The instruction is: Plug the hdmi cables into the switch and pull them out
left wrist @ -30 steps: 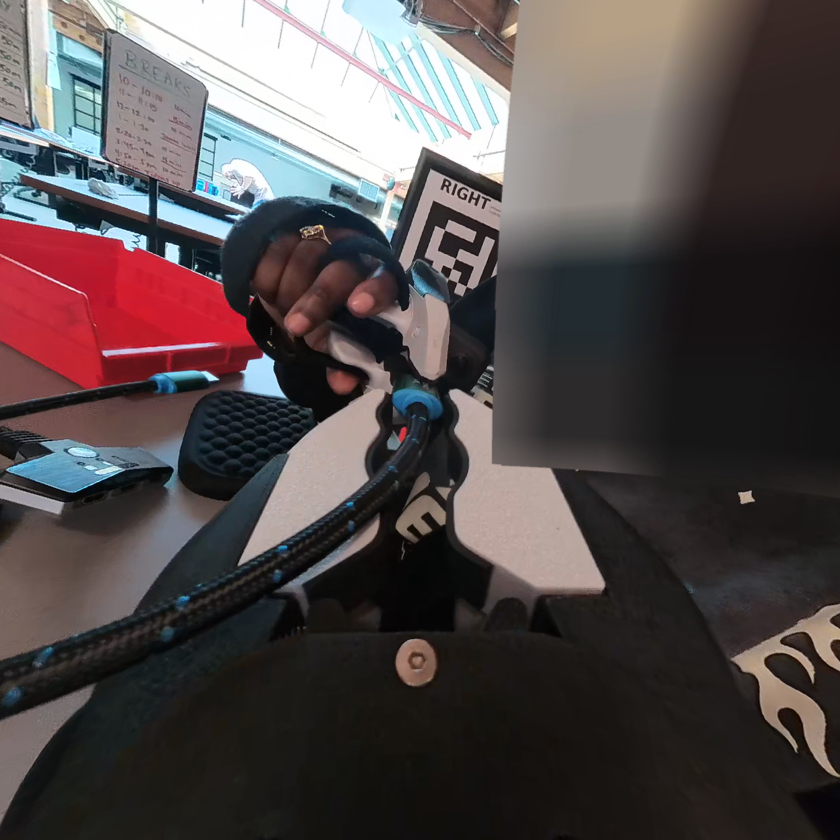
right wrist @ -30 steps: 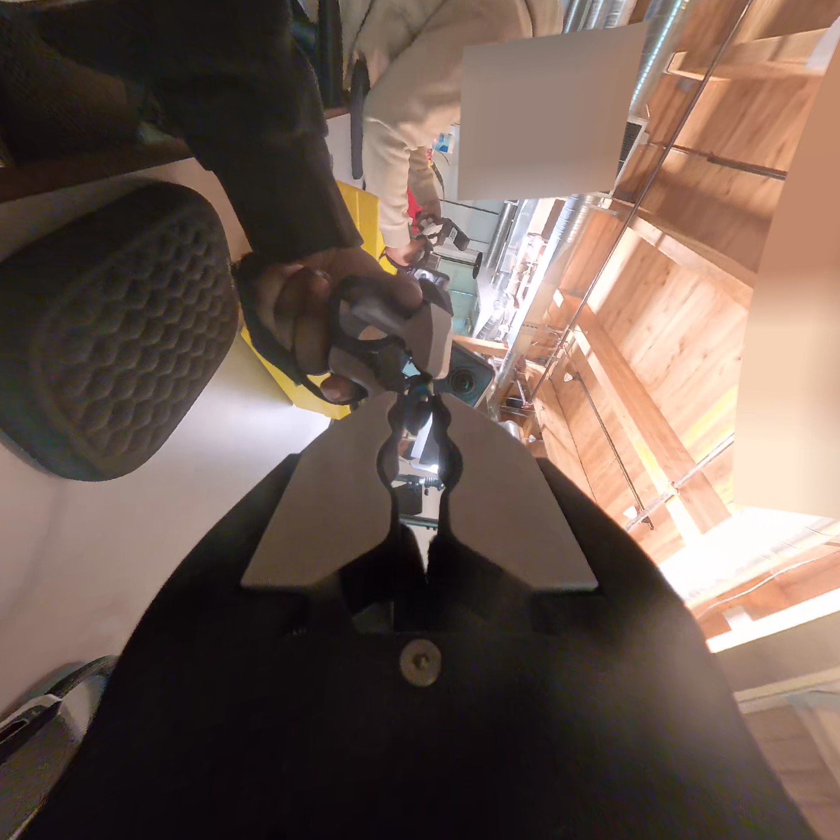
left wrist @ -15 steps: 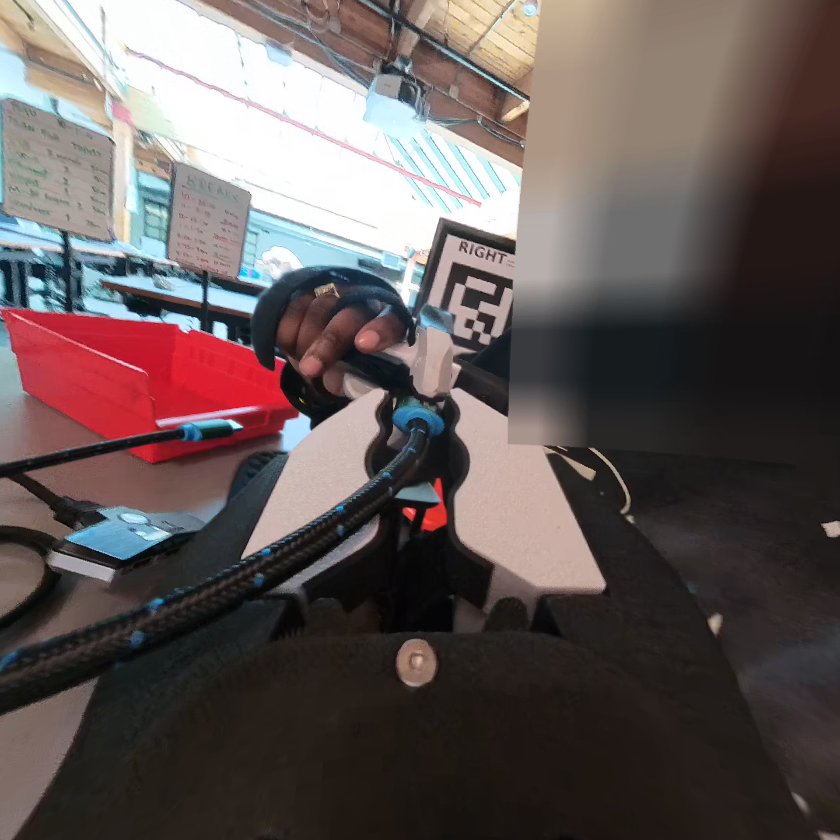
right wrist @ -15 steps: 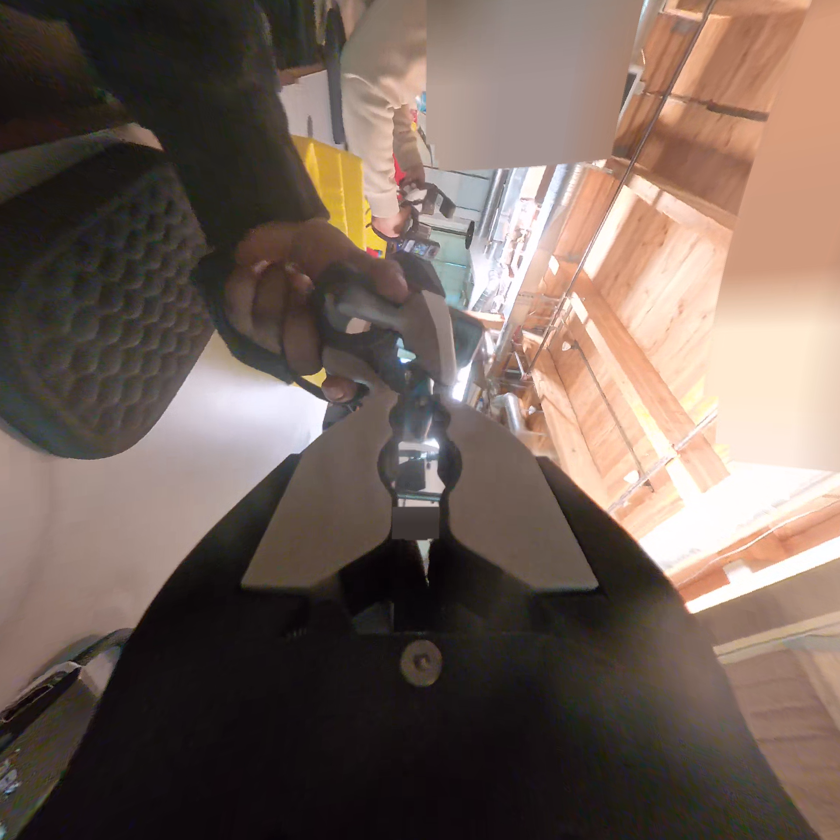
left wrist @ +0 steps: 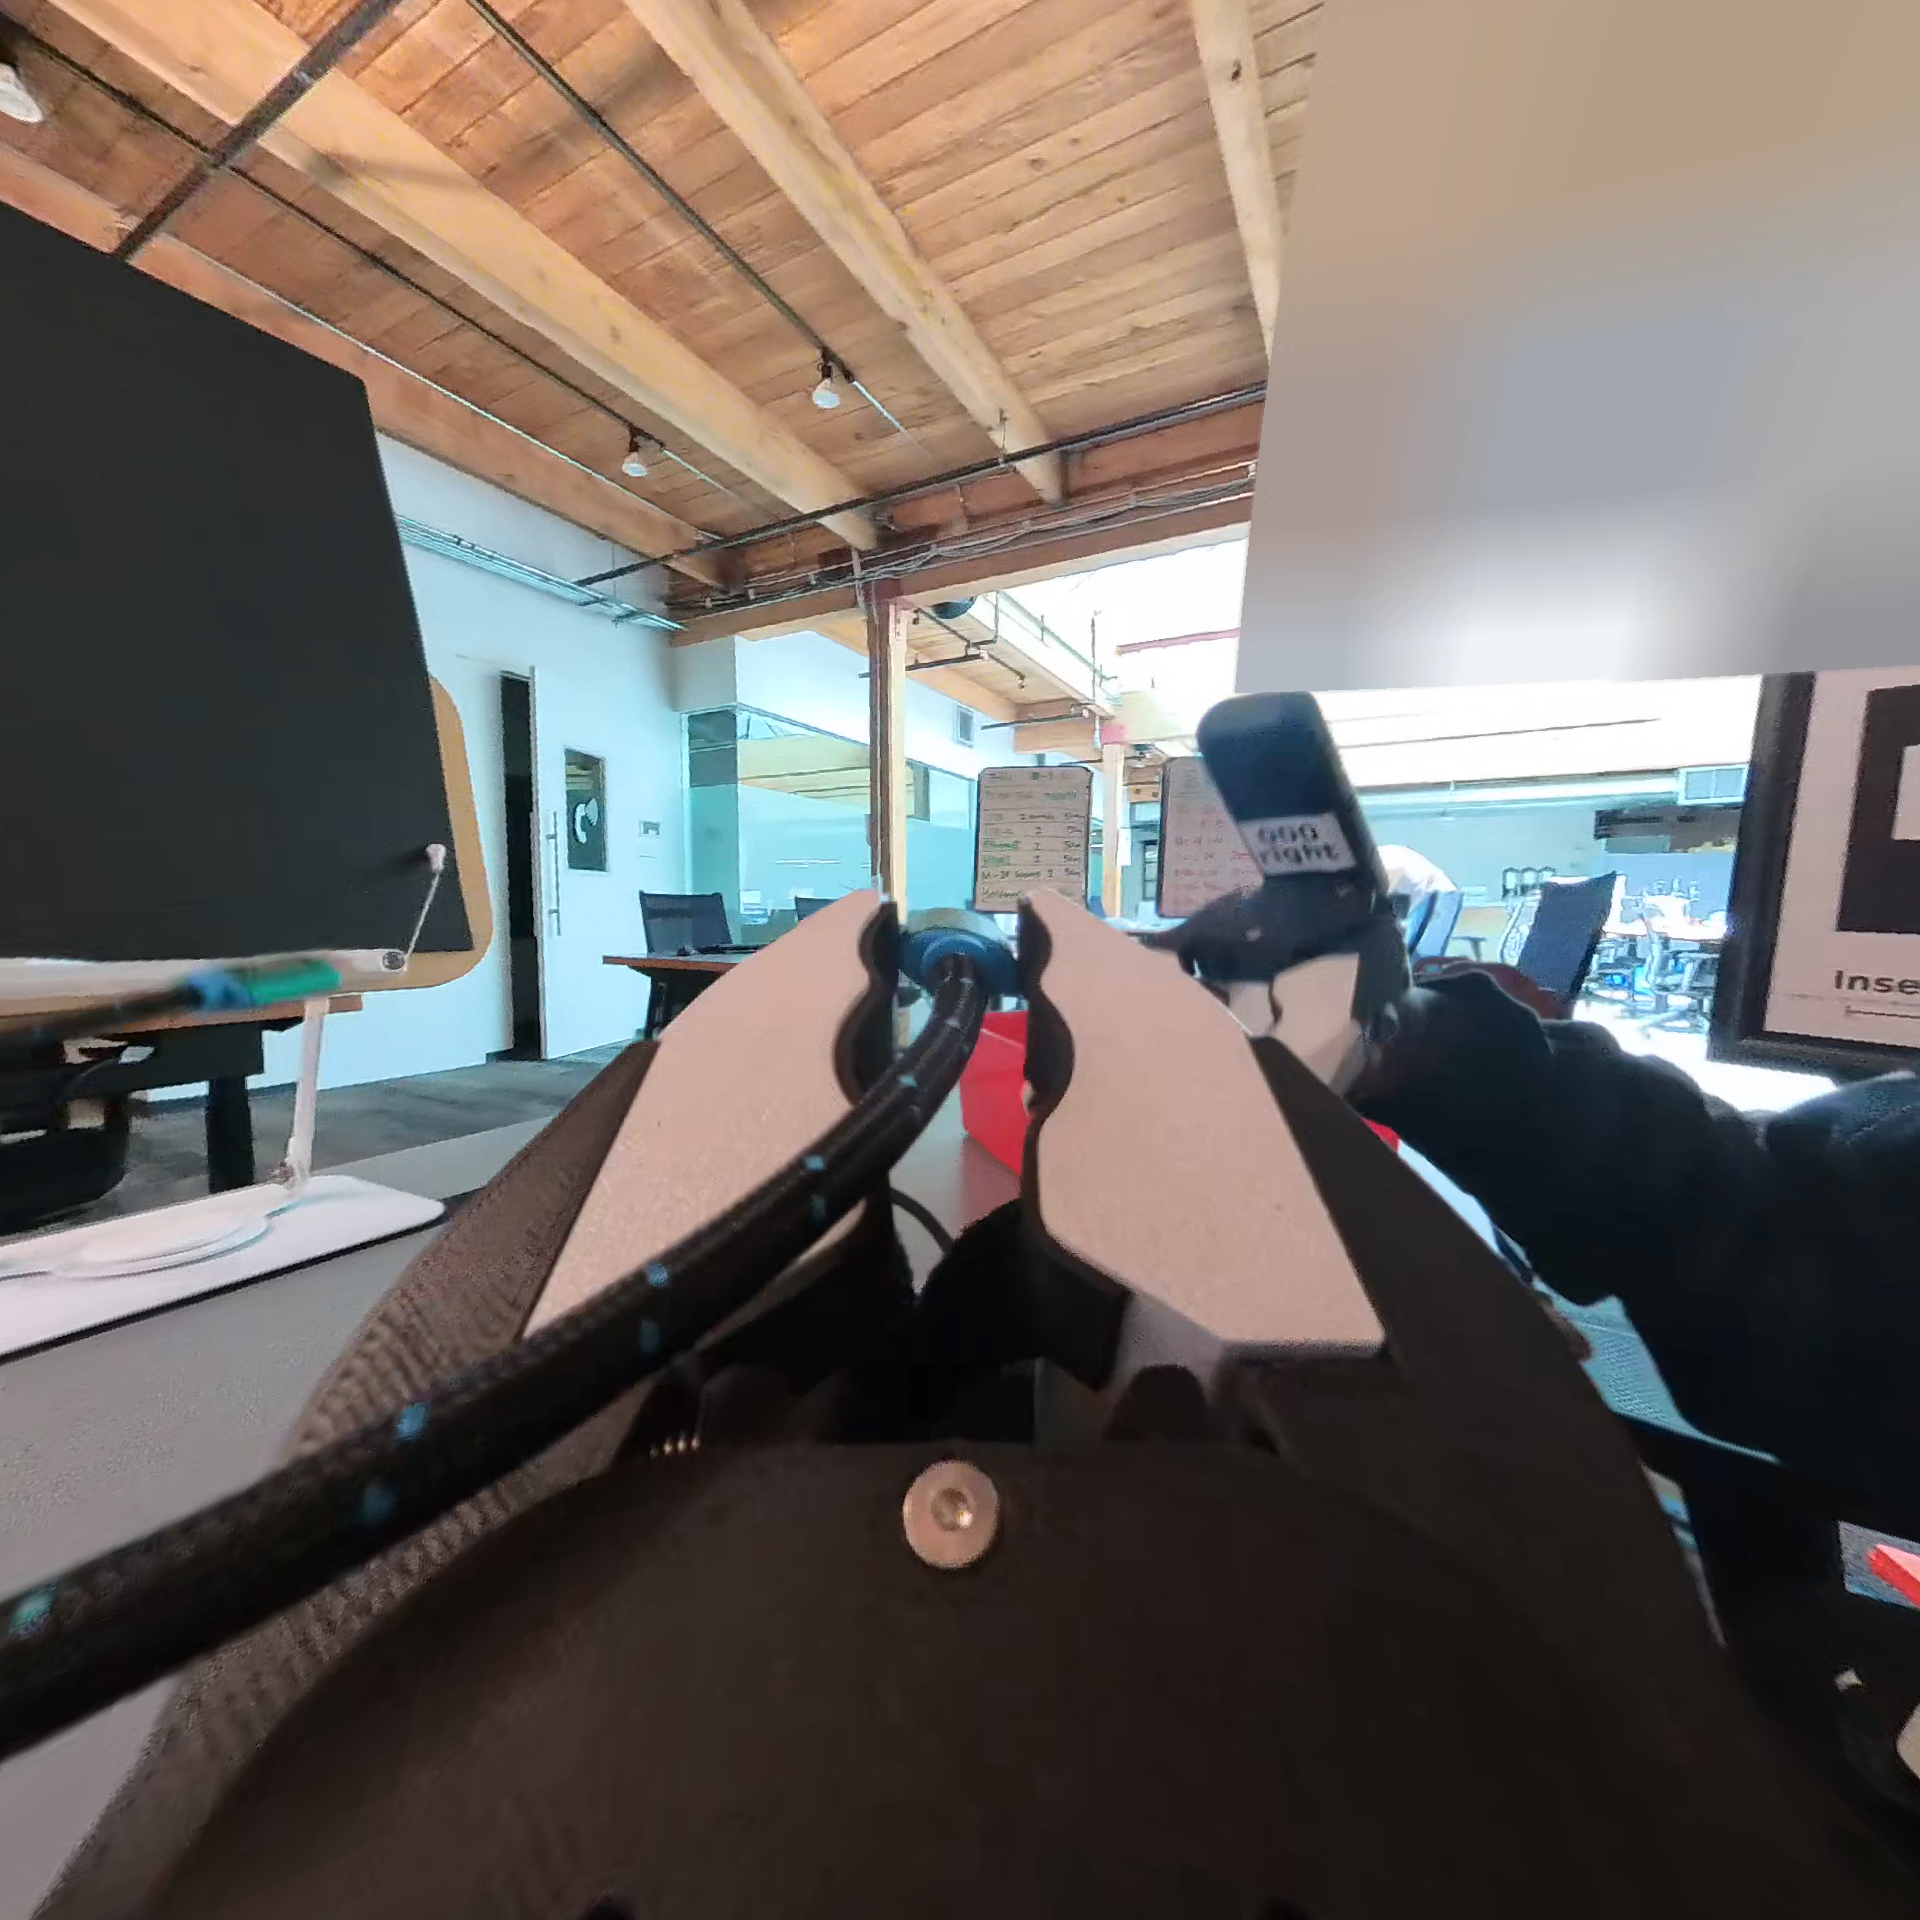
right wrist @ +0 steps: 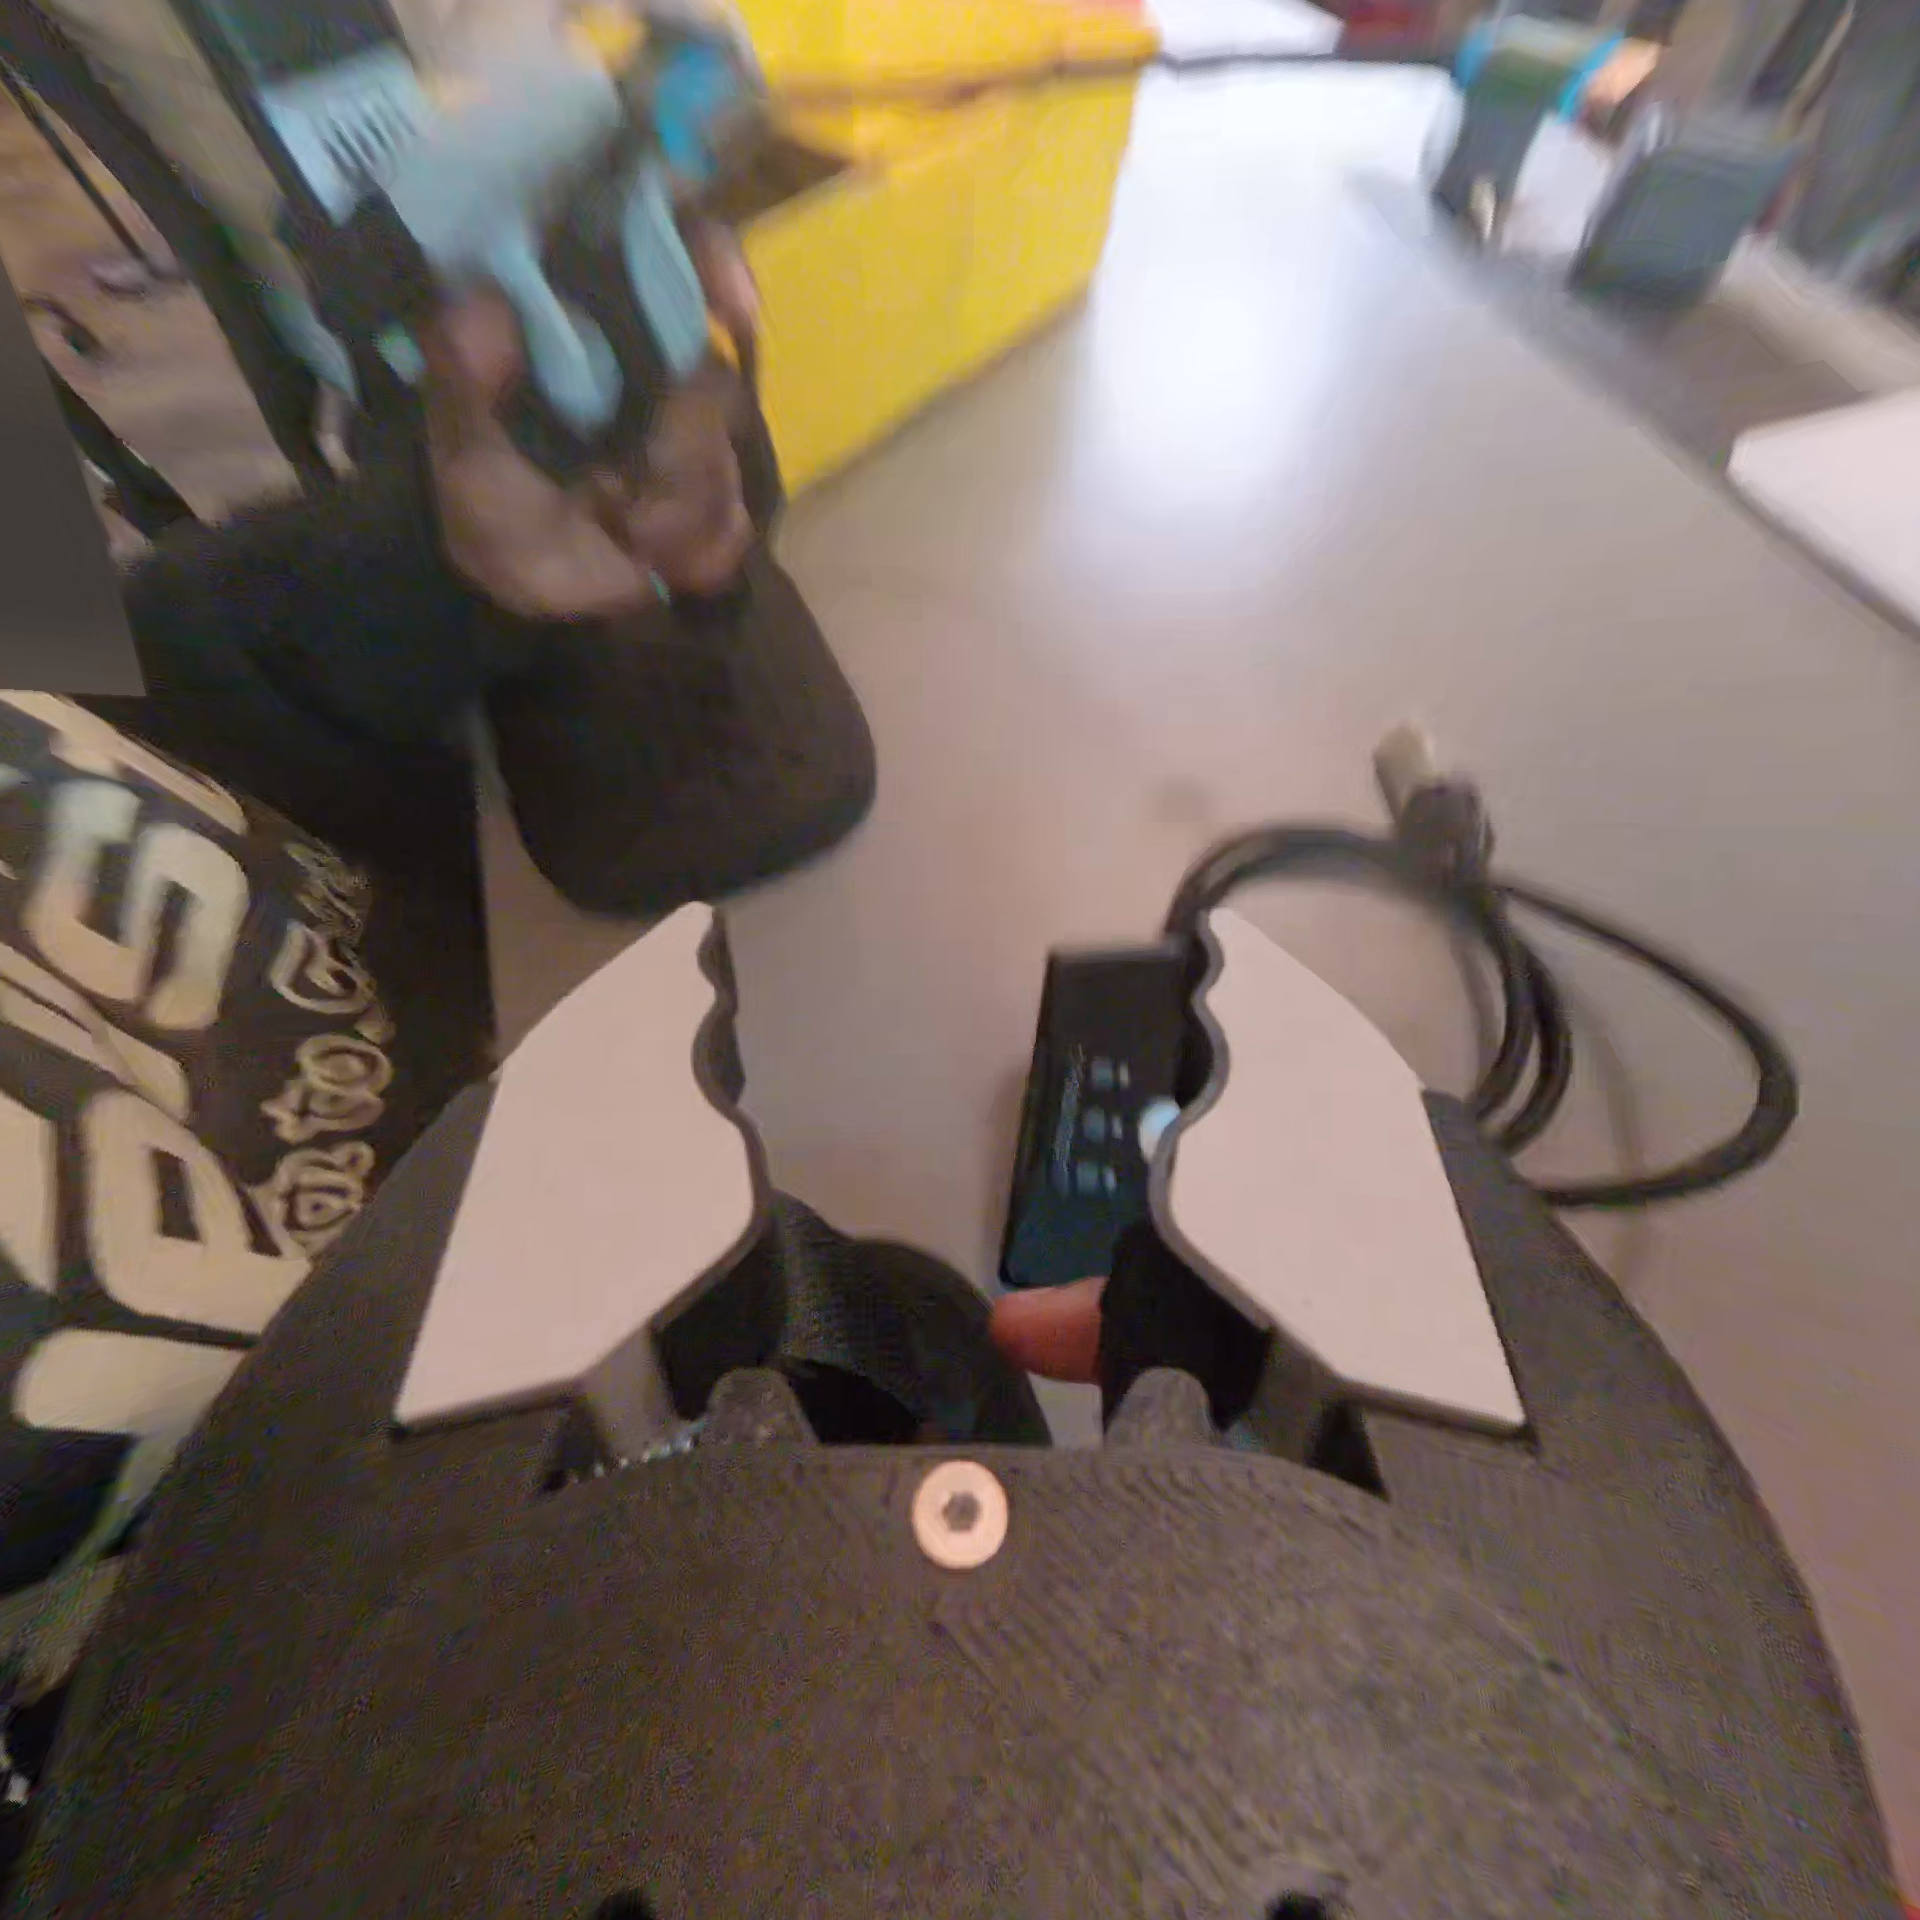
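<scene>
While the left gripper [left wrist: 951,961] clamps the braided hdmi cable [left wrist: 665,1320] frame-center w/ plug tip hidden, the right gripper [right wrist: 961,1039] gapes empty above the switch [right wrist: 1096,1101] lower-right, so blind misalignment could jam the port or shove the switch.

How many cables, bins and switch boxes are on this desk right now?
Cables: 3 (braided cable, green-tipped cable, thin black cable)
Bins: 2 (red bin, yellow bin)
Switch boxes: 1 (switch)
Total: 6
</scene>
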